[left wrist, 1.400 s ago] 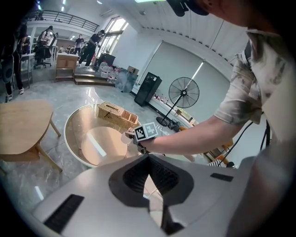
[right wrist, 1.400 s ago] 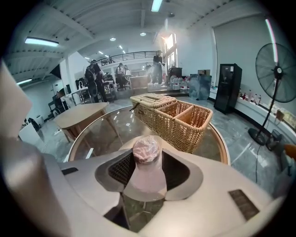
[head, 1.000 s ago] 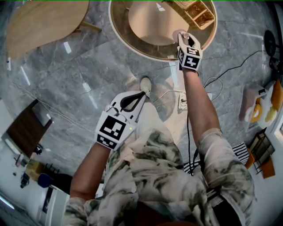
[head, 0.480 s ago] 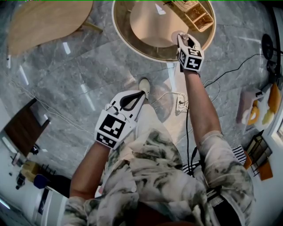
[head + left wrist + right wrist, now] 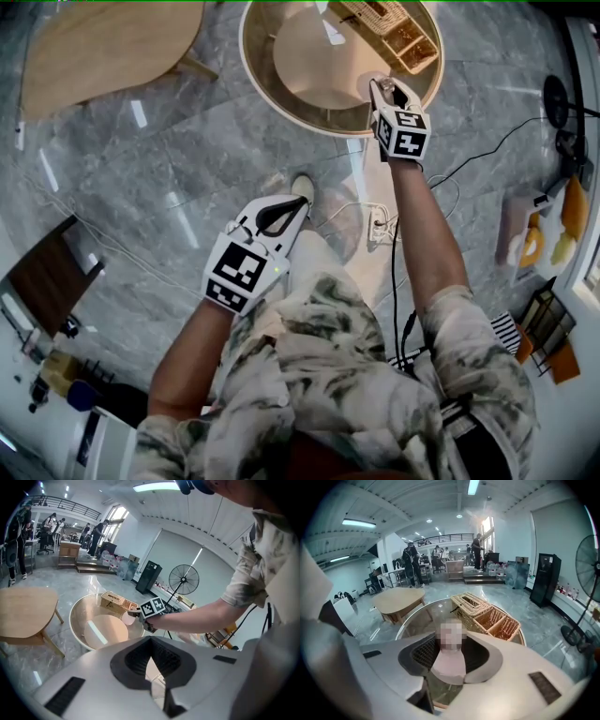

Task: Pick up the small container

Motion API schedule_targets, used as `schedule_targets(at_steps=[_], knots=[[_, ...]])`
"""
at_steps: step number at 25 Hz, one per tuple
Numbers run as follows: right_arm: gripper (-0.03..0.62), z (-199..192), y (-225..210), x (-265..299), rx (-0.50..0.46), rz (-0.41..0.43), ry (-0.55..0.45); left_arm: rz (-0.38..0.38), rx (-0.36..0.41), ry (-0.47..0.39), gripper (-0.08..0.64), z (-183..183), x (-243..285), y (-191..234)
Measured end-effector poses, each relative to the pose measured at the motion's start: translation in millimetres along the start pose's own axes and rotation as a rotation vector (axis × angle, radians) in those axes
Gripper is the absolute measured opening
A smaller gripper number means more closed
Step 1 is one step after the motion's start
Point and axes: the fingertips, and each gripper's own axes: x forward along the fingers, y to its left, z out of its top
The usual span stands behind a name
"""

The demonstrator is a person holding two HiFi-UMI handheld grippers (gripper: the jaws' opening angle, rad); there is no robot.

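The small container is a pale pink cup, partly covered by a mosaic patch. My right gripper is shut on it, with a dark pad on each side. In the head view the right gripper holds the container over the near right part of the round glass table. I cannot tell whether the cup touches the glass. My left gripper hangs low by the person's waist, over the floor. Its jaws meet at the tips and hold nothing. In the left gripper view the left gripper points toward the table.
A wicker basket with compartments stands on the far side of the glass table, just beyond the container. A wooden side table is to the left. Cables and a power strip lie on the marble floor by the person's foot. A fan stands at the right.
The head view has drifted a little, so the table sits slightly lower in the picture. The right gripper stays shut on the container at the same spot, and the left gripper has not moved.
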Motion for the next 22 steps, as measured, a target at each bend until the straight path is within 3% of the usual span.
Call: schedule_targets(at_steps=[22], knots=[[0.158,85,52,-124,-0.078,0.105,-0.058,-0.069,-0.006,-0.027,0.021,15,-53,-42]])
